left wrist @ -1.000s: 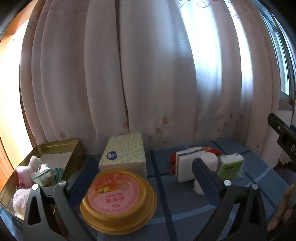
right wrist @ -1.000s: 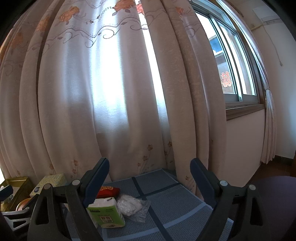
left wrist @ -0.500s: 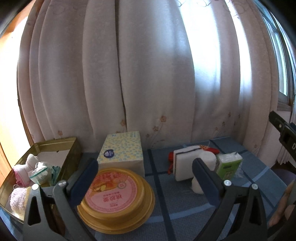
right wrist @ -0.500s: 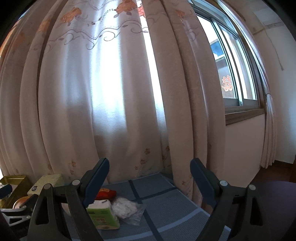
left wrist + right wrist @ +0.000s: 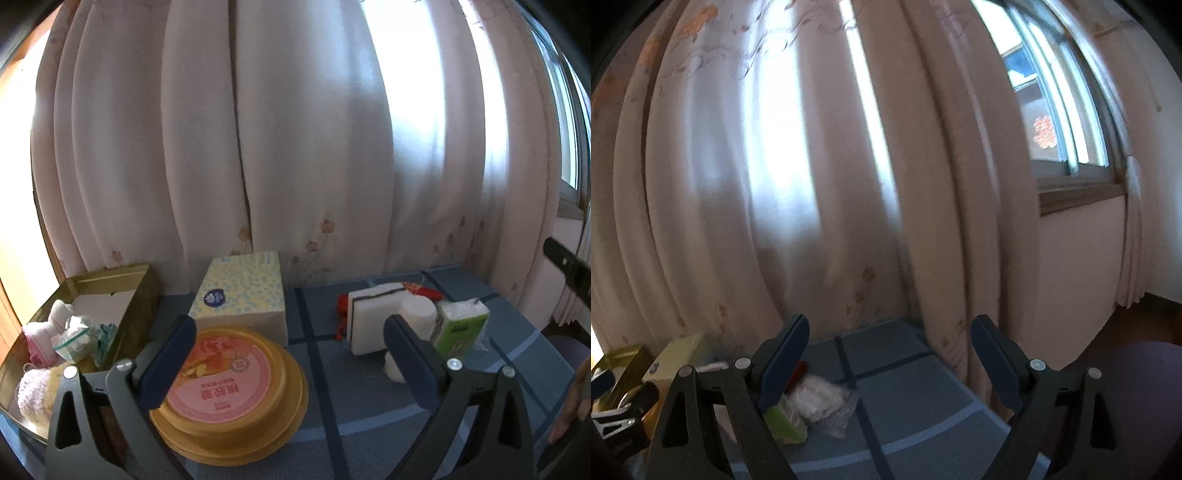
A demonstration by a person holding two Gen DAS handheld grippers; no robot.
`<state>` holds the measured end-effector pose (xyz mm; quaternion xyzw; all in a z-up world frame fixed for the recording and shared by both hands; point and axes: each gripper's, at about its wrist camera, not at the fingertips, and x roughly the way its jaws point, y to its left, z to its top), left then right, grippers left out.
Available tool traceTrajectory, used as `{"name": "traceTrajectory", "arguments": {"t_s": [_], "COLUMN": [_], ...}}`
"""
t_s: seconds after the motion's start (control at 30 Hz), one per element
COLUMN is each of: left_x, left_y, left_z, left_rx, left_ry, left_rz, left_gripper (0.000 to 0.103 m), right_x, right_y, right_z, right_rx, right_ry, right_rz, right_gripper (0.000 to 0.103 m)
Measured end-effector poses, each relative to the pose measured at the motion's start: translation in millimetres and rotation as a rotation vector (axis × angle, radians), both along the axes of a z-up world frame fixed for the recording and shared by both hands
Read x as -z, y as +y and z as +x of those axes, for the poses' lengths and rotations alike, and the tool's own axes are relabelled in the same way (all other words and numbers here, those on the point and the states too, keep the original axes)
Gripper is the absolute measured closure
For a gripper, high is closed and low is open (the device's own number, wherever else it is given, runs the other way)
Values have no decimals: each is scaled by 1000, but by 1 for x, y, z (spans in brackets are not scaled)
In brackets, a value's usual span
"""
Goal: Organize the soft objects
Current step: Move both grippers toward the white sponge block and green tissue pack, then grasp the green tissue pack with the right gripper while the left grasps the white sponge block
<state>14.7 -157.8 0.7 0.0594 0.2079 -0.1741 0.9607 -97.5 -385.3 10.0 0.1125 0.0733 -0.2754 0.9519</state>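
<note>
My left gripper [image 5: 291, 354] stands open and empty above a round yellow tub with a pink lid [image 5: 229, 384]. Behind the tub lies a yellow-and-blue tissue pack [image 5: 243, 291]. To the right sit a white sponge block [image 5: 376, 314], a white roll [image 5: 413, 321], a green tissue packet [image 5: 461, 328] and a red item [image 5: 424, 290]. A gold tin [image 5: 122, 273] at the left holds pink and white soft things [image 5: 40, 332]. My right gripper [image 5: 890, 354] is open and empty, with the green packet [image 5: 783, 421] and a clear bag of white stuff [image 5: 827, 406] low on its left.
The blue mat with dark lines [image 5: 351, 373] covers the table. Pale curtains [image 5: 295, 147] hang close behind it. A window [image 5: 1060, 110] and a bare wall [image 5: 1078, 251] lie to the right. A hand [image 5: 576, 398] shows at the left wrist view's right edge.
The right gripper's view has swung, so the green packet and clear bag slid left and lower, partly behind its left finger. The left gripper's view is almost the same.
</note>
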Motion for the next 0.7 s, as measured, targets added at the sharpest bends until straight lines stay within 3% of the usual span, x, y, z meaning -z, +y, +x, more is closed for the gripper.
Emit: {"name": "traceTrajectory", "arguments": {"t_s": [0.37, 0.7], "left_x": [1, 1], "left_y": [-1, -2], "left_z": [0, -1], "left_rx": [-1, 6], "left_ry": [12, 13], "left_rz": [-1, 2], "left_gripper": [0, 0], "right_x": [10, 23], "right_y": [33, 34], "right_z": [56, 84], "right_rx": [-373, -434], "right_ry": [194, 310], "right_rz": [64, 146], "right_gripper": [12, 13]}}
